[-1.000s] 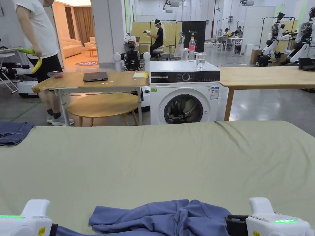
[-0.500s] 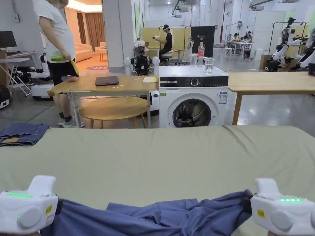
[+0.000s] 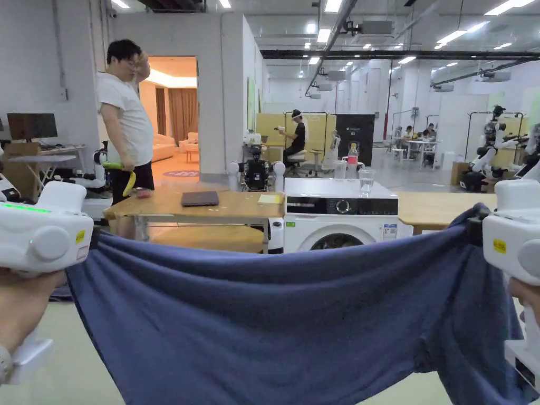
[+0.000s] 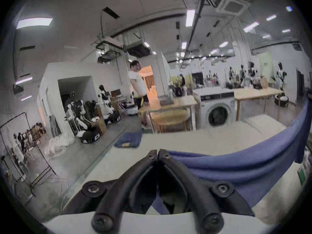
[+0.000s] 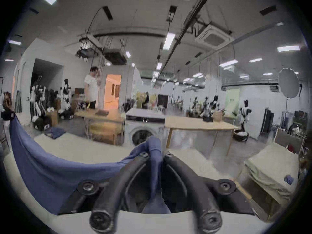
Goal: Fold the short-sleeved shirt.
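We have now lifted the blue shirt (image 3: pixel 274 327) off the green table (image 3: pixel 79 369) and stretched it between us, left tool (image 4: pixel 157 153) and right tool (image 5: pixel 156 155) each clamped on an upper edge, ready to lay flat.

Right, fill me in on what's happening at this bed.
A person holds a gripper in each hand and has the blue shirt lifted and stretched wide between them, above the green bed sheet. The left gripper is shut on one end of the shirt, the right gripper on the other. The fabric sags in the middle; no fold has been made yet.
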Motion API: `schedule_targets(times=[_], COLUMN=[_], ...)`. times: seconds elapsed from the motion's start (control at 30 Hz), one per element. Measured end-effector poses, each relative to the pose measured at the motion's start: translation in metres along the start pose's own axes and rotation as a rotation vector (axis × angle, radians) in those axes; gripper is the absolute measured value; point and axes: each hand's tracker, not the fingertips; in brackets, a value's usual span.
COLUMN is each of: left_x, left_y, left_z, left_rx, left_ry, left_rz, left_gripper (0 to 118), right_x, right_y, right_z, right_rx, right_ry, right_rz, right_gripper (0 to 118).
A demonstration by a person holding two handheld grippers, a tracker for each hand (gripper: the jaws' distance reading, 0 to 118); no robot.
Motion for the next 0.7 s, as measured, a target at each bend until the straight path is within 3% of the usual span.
schedule_targets(times=[0.13,0.3,0.43,0.7], left_x=[-0.003,0.001,0.012,0.043], left_y=[0.055,0.084,0.053,-0.070], left_z=[-0.006,-0.014,-0.035,-0.067], left_rx=[0.082,0.133,0.092,-0.072], left_ry=[0.020,0.023,-0.002,-0.036], left_rz=[0.018,0.025,0.040,0.048], left_gripper=[0,0,0,0], right_x=[0.006,0.007,0.004,0.003], right_y=[0.058,0.082,0.051,-0.074], right_z=[0.002,0.003,-0.011,-0.027], right_rx=[0.083,0.139,0.113,-0.025], right_ry=[-0.024,-0.035,-0.036,-0.073], right_rz=[-0.007,0.004,0.014,-0.032], right_gripper=[7,7,7,7])
